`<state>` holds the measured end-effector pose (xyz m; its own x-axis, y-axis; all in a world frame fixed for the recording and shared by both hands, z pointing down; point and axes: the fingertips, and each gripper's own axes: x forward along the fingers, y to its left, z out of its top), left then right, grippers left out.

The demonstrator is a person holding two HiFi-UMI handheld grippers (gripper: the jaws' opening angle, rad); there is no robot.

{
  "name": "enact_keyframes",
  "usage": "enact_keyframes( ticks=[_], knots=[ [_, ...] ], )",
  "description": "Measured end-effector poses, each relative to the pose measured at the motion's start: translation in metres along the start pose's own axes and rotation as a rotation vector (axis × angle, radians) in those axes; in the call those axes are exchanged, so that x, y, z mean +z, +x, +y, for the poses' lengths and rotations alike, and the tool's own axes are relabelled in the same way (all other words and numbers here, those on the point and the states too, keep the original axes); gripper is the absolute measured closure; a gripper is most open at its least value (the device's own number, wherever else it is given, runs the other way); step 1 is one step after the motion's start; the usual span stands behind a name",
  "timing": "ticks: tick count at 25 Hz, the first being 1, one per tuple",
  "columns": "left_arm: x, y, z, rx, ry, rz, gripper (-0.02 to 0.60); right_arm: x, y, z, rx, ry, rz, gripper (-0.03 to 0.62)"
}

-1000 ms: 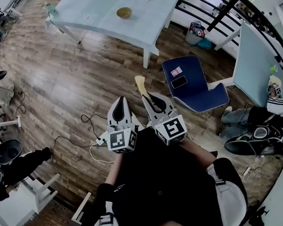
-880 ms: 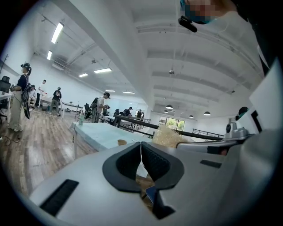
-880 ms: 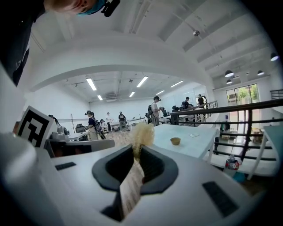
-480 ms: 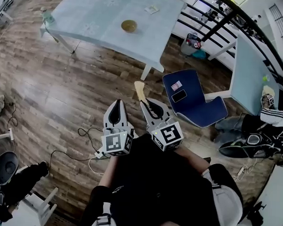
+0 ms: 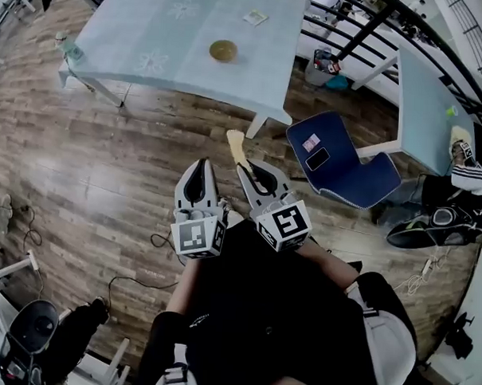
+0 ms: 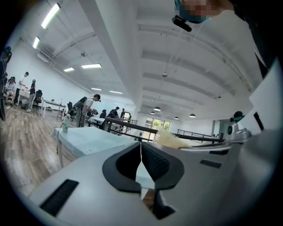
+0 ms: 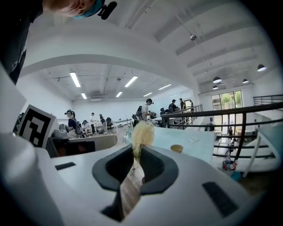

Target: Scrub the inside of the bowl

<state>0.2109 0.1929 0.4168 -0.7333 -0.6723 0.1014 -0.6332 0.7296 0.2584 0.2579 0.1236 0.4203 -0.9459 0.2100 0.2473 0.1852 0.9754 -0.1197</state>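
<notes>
Though featureless overhead, frizzy brush (image 7: 142, 133)

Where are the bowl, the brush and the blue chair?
bowl (image 5: 223, 50): head view, its middle.
brush (image 7: 142, 133): right gripper view, its fluffy yellow tip.
blue chair (image 5: 332, 144): head view, a bare part of its seat.

Bowl (image 5: 223, 50) on the table (image 5: 144, 28), card (image 5: 255, 18) beyond it, bottle (image 5: 69, 49) at the left corner, chair (image 5: 361, 173) to the right.

The bowl (image 5: 223, 50) is amber, the brush (image 5: 237, 143) straw-coloured, the table (image 5: 175, 61) pale blue, the chair (image 5: 349, 175) navy.
</notes>
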Motion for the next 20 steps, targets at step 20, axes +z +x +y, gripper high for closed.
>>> enact_keyframes(
  ticks=[20],
  knots=[
    [0.008, 0.1, 0.075, -0.032, 0.005, 0.095, 0.566, 0.013, 0.146, -0.037, 0.0, 0.075, 0.053, 0.548]
  ],
)
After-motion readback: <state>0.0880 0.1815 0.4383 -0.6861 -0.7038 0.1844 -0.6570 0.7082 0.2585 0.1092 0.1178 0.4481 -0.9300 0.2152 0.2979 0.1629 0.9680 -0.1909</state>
